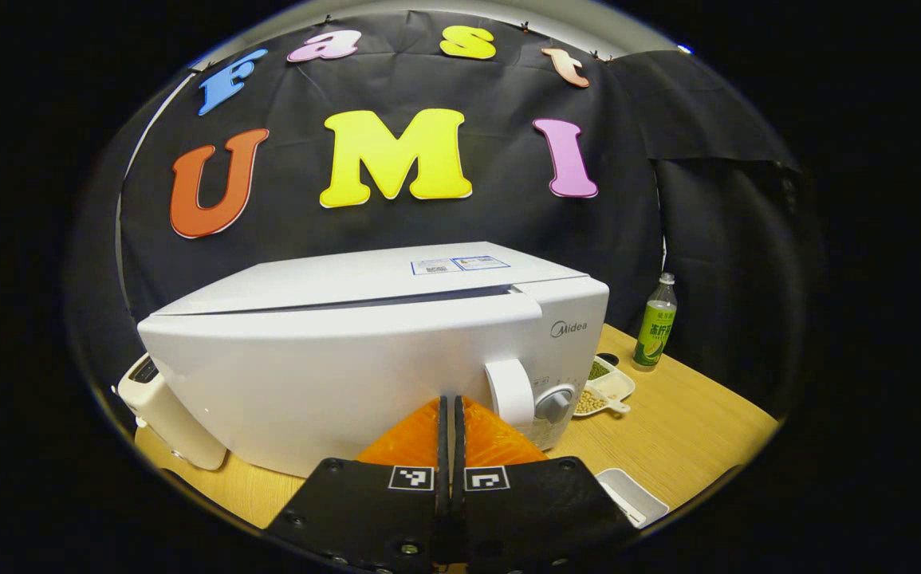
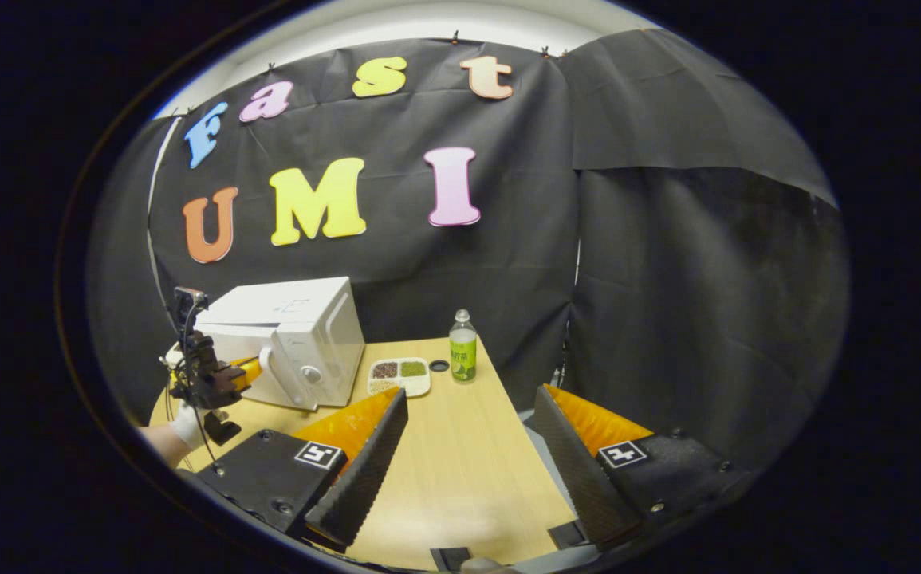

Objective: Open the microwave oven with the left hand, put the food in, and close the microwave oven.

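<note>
The white microwave (image 1: 364,351) stands on the wooden table (image 1: 691,430) with its door closed. Its vertical handle (image 1: 510,391) and a round knob (image 1: 556,403) are at the door's right end. My left gripper (image 1: 452,402) is shut with nothing between its fingers, just in front of the door and slightly left of the handle. A divided food tray (image 1: 608,386) of beans lies right of the microwave. In the right gripper view, my right gripper (image 2: 470,395) hangs open over the table, well away from the microwave (image 2: 293,335) and the food tray (image 2: 400,375). A gloved hand holds the left gripper (image 2: 209,379) there.
A green drink bottle (image 2: 462,347) stands behind the food tray, with a small black cap (image 2: 439,365) beside it. A white appliance (image 1: 165,414) sits at the microwave's left. A small white tray (image 1: 631,494) lies near the table's front edge.
</note>
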Available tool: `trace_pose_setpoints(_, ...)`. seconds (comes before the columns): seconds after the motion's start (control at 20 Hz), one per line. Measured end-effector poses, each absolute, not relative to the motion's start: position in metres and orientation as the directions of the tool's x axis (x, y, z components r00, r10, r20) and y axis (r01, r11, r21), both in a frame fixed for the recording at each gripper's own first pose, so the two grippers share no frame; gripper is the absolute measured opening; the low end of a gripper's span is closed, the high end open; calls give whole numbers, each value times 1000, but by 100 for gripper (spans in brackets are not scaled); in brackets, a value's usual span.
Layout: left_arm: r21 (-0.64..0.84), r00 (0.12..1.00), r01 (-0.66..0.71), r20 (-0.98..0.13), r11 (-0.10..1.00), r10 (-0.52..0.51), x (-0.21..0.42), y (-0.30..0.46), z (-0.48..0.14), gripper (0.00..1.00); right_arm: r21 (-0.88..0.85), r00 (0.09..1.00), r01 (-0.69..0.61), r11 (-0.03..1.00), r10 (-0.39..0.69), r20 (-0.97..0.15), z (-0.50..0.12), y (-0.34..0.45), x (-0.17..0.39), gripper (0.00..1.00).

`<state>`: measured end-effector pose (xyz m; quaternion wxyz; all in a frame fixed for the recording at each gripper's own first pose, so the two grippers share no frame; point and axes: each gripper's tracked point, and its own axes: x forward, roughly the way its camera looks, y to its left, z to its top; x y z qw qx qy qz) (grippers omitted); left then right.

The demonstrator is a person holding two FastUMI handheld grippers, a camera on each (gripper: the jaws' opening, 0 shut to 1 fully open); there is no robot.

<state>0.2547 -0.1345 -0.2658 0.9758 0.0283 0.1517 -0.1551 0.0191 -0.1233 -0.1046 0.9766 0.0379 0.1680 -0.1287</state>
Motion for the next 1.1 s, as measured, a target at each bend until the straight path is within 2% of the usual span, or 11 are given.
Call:
trace_pose_setpoints(0.05, 7, 906, 308, -307, 951, -291, 255, -134, -267, 0, 30, 909, 266, 964, -240, -342, -106, -123, 19, 94)
trace_pose_setpoints(0.1, 7, 906, 309, -306, 951, -292, 255, -135, -266, 0, 29, 908, 266, 963, -241, -343, -106, -123, 20, 100)
trace_pose_setpoints(0.4, 18, 910, 302, -304, 953, -282, 257, -134, -266, 0, 36, 909, 258, 966, -230, -348, -106, -119, 30, 100)
trace_pose_setpoints(0.45, 18, 912, 297, -303, 955, -278, 258, -135, -265, 10, 37, 909, 254, 967, -226, -349, -107, -118, 32, 94)
trace_pose_setpoints(0.5, 17, 912, 293, -305, 956, -274, 257, -135, -265, 0, 35, 909, 251, 967, -223, -352, -107, -117, 34, 100)
trace_pose_setpoints(0.55, 12, 914, 288, -303, 958, -271, 259, -135, -264, 10, 34, 910, 247, 968, -220, -351, -107, -115, 34, 100)
trace_pose_setpoints(0.6, -4, 914, 275, -309, 961, -263, 260, -135, -264, 0, 35, 912, 243, 969, -216, -349, -106, -114, 35, 94)
trace_pose_setpoints(0.8, -24, 925, 226, -307, 974, -222, 267, -139, -263, 0, 35, 916, 226, 974, -200, -347, -103, -103, 38, 100)
trace_pose_setpoints(0.85, -2, 922, 226, -323, 974, -214, 266, -139, -268, 0, 34, 921, 221, 975, -197, -336, -101, -102, 40, 94)
trace_pose_setpoints(0.95, -18, 911, 227, -350, 974, -219, 258, -141, -275, 0, 34, 925, 209, 977, -186, -332, -100, -96, 41, 100)
trace_pose_setpoints(1.1, -11, 917, 222, -337, 975, -213, 246, -133, -263, 0, 49, 930, 195, 980, -168, -327, -99, -87, 44, 94)
